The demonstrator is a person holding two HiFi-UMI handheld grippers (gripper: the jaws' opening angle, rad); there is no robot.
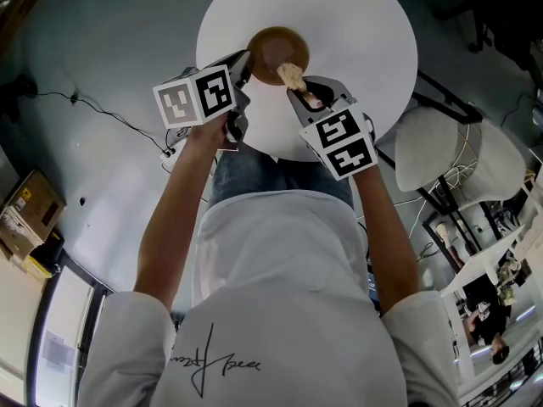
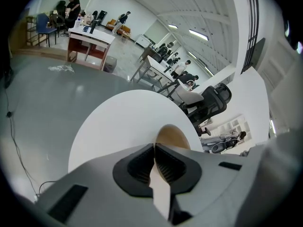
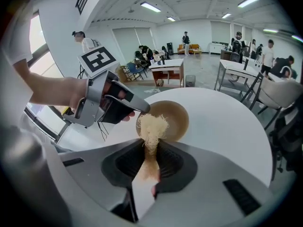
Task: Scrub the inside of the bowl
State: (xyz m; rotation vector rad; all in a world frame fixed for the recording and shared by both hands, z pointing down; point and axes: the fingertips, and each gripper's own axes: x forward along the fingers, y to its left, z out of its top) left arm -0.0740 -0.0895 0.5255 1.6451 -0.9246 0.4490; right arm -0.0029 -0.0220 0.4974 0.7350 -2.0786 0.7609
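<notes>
Near the middle of the round white tabletop (image 1: 365, 32), slightly toward its left edge: brown wooden bowl (image 1: 273, 47), upright. Left gripper (image 1: 244, 62) at the bowl's left rim, jaws pinched together on the rim. Right gripper (image 3: 150, 145) clenched on a pale fibrous scrubber (image 3: 151, 126); the frayed tuft hangs over the bowl's near rim, inside the opening.

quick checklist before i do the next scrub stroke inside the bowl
1. Bowl upright on the table: ok.
2. Left gripper shut on the bowl's rim, steadying it: ok.
3. Right gripper shut on the scrubber: ok.
4. Scrubber tuft sticks out past the jaws, at the bowl's near edge: ok.
5. Scrubber pressing on the inside wall: cannot tell.
</notes>
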